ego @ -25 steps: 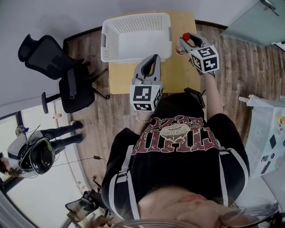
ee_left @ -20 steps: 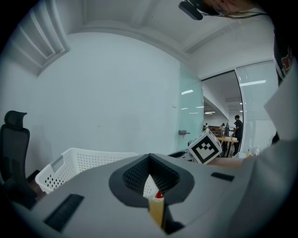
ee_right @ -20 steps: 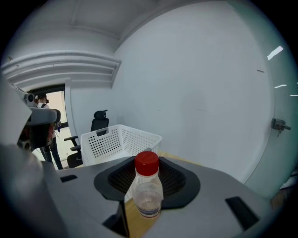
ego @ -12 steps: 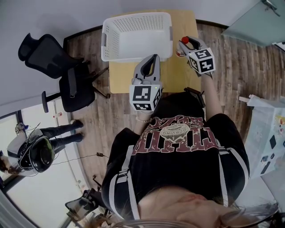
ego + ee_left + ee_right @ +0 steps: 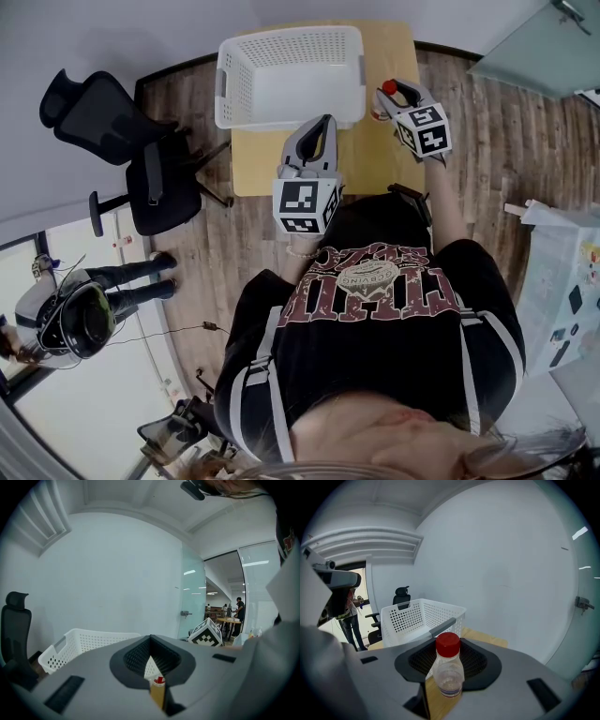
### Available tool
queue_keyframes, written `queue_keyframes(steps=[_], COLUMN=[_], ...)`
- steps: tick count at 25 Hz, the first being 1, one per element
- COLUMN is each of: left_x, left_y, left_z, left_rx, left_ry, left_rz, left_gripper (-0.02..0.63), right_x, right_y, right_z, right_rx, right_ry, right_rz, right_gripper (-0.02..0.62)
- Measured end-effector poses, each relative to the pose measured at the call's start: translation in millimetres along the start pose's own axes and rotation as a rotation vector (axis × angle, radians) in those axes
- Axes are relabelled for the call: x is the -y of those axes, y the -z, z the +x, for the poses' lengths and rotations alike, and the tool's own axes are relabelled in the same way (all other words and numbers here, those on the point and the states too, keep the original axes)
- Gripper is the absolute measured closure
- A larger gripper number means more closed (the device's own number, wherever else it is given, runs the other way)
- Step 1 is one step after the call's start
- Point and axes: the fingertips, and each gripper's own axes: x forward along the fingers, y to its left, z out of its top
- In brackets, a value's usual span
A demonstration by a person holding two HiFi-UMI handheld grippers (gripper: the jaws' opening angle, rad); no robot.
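Note:
A small clear bottle (image 5: 449,672) with a red cap (image 5: 388,89) is upright between the jaws of my right gripper (image 5: 450,686), which is shut on it. That gripper (image 5: 394,96) hangs over the right end of the small wooden table (image 5: 375,155), right of the white perforated basket (image 5: 289,70). My left gripper (image 5: 324,124) hovers over the table's near middle, just in front of the basket, shut and holding nothing. Through the slit of the left gripper (image 5: 151,660) I see the bottle's cap (image 5: 159,680), the basket (image 5: 84,641) and the right gripper's marker cube (image 5: 206,633).
A black office chair (image 5: 122,141) stands left of the table on the wooden floor. Another person's legs (image 5: 127,281) and a dark round helmet-like object (image 5: 80,323) are at the far left. A glass partition (image 5: 534,47) runs at the upper right.
My right gripper with the bottle has shifted slightly down and toward the basket, its cube turning a little. The left gripper has stayed put.

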Motion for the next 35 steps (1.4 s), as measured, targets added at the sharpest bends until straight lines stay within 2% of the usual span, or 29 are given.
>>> queue_keyframes(steps=[8, 35], left_x=[9.6, 19.9], left_y=[1.5, 2.8], left_z=[-6.4, -17.0], left_rx=[0.005, 0.017], left_ry=[-0.003, 0.016], left_rz=[0.008, 0.013], left_gripper=[0.56, 0.56], right_x=[-2.8, -10.8], right_y=[15.5, 26.7], right_z=[-7.1, -22.2], right_rx=[-0.006, -0.002], right_ry=[-0.004, 0.029], right_rz=[0.006, -0.017], right_gripper=[0.431, 0.431])
